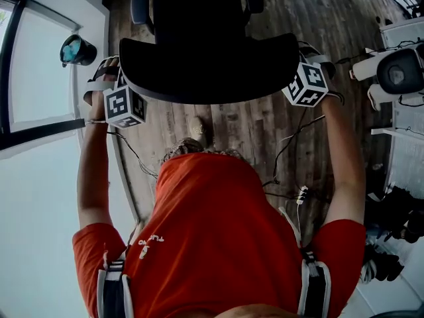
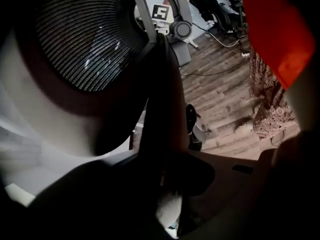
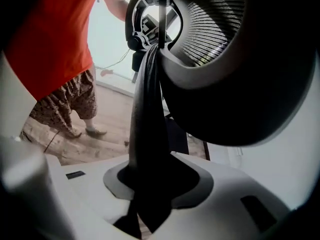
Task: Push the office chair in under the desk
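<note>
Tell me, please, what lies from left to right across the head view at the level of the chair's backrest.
black round object with teal face → left gripper → chair backrest → right gripper → white device with dark round front

I see a wood plank floor [image 1: 252, 121] down the middle of the frame, chair [image 1: 199, 38] standing on it at top centre, thin cables [image 1: 286, 146] trailing over it right of centre, a person's shoe [image 1: 197, 127] planted just below the chair.

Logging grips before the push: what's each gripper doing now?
Left gripper: closed on the office chair backrest.
Right gripper: closed on the same backrest.
</note>
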`<state>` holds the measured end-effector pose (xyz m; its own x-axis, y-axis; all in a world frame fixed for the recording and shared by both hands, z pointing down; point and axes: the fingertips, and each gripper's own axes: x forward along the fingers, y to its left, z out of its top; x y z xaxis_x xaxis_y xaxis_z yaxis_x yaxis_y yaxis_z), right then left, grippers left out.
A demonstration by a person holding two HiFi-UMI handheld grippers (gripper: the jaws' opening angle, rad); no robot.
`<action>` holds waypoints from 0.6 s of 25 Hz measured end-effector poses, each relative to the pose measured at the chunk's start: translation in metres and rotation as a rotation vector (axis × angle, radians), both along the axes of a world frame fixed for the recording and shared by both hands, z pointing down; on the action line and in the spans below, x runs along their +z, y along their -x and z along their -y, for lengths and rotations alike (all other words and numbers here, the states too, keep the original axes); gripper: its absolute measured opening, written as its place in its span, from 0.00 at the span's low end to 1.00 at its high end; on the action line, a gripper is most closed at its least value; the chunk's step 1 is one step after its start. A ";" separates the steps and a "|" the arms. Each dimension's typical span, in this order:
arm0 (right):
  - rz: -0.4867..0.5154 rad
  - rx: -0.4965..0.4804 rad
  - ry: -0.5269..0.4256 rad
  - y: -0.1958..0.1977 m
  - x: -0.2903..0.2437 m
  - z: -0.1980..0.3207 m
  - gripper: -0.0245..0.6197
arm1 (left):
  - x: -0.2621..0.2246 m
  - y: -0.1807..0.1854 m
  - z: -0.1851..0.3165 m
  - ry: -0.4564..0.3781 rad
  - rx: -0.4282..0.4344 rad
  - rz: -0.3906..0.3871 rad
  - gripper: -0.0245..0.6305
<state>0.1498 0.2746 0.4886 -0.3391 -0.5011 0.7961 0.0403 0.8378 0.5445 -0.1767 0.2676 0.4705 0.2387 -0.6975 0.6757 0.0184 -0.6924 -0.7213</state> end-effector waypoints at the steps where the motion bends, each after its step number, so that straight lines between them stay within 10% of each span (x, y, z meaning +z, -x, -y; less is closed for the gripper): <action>1: 0.000 -0.011 -0.008 0.001 0.000 0.001 0.26 | 0.001 0.001 0.001 -0.007 0.010 0.005 0.20; 15: 0.001 0.013 -0.014 0.008 0.006 0.082 0.25 | -0.001 0.004 0.089 0.003 0.021 -0.002 0.19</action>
